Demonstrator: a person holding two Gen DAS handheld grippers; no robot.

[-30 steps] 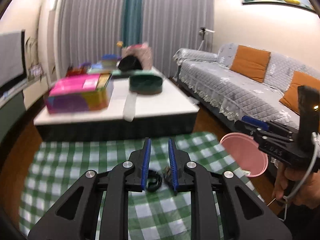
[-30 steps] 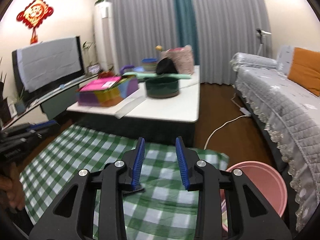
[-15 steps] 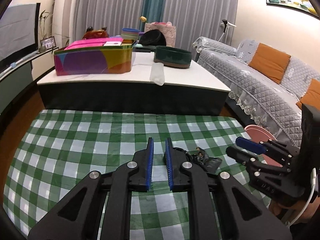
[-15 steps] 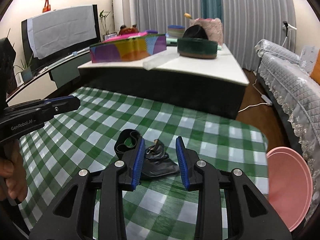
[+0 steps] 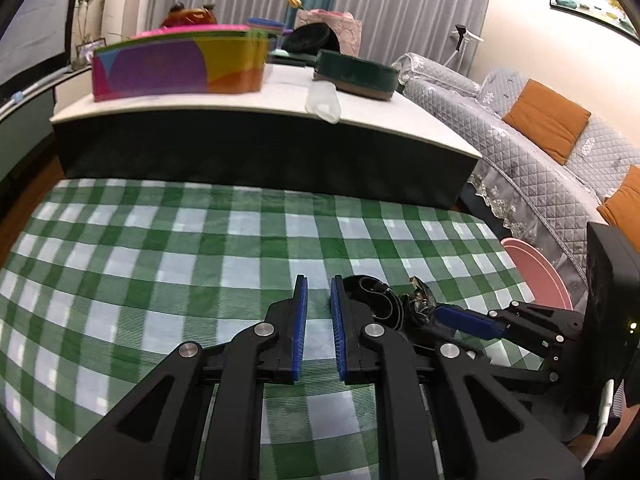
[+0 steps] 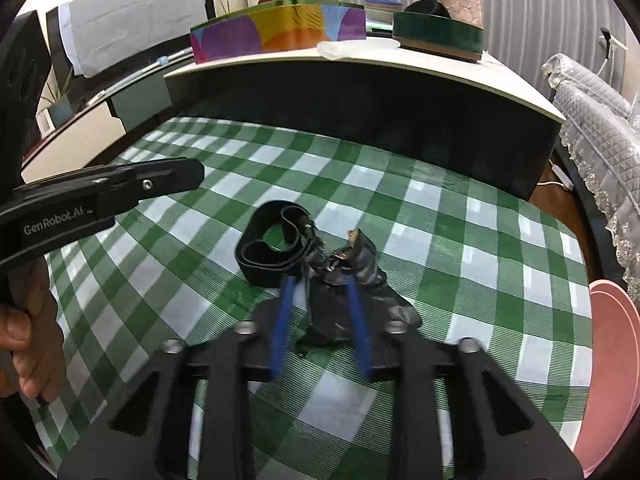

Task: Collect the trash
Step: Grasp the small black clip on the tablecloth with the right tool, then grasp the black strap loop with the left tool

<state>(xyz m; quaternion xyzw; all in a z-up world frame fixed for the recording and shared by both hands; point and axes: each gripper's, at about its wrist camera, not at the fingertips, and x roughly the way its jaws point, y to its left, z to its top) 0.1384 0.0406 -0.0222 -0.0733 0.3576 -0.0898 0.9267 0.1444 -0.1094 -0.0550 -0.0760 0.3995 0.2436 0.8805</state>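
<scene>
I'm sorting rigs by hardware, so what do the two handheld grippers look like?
Both are matte black plastic with silver pivot bolts and ribbed blue pads lining the jaws. The left gripper carries white "GenRobot.AI" lettering on its side. The right gripper has a boxy black body with a small lit indicator and a white cable beneath.

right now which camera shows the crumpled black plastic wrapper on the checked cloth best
The right wrist view. There the crumpled black plastic wrapper lies in the open on the green checked cloth, between the closing right gripper jaws. The left wrist view shows only a sliver of it, behind that gripper's finger.
</scene>
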